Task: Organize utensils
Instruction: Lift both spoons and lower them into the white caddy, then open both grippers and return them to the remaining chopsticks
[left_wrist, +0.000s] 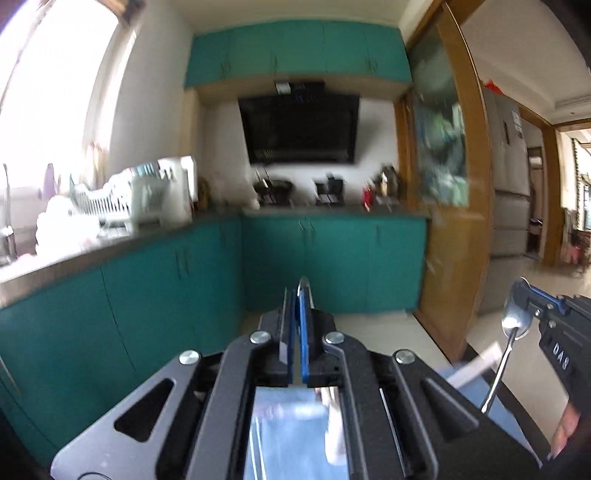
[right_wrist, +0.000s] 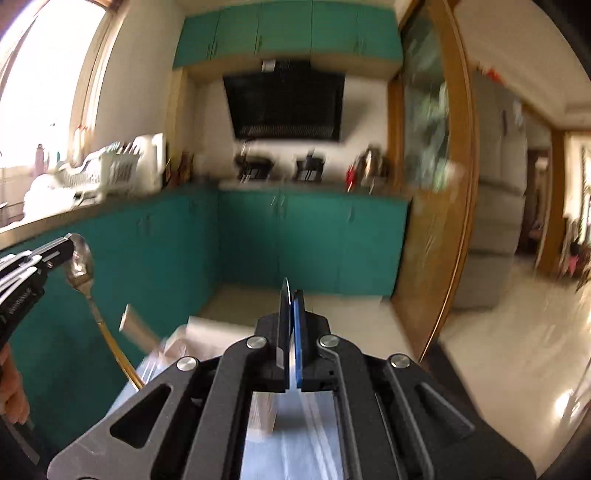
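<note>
Teal cabinets (left_wrist: 332, 258) line a white-walled kitchen beneath a black range hood (left_wrist: 299, 127). Black grippers with blue finger pads each pinch a spoon: the right gripper (left_wrist: 524, 295) a plain silver spoon (left_wrist: 511, 326), the left gripper (right_wrist: 70, 245) a silver-bowled spoon (right_wrist: 79, 267) with a gold handle. A white dish rack (right_wrist: 107, 171) sits on the grey counter (left_wrist: 74, 258); an amber wooden door frame (right_wrist: 458, 147) borders pale glossy floor (right_wrist: 517, 350).

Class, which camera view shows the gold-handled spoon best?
The right wrist view: the gold-handled spoon hangs bowl-up from the left gripper, bowl and handle both visible. The left wrist view shows only its thin edge between the jaws.
</note>
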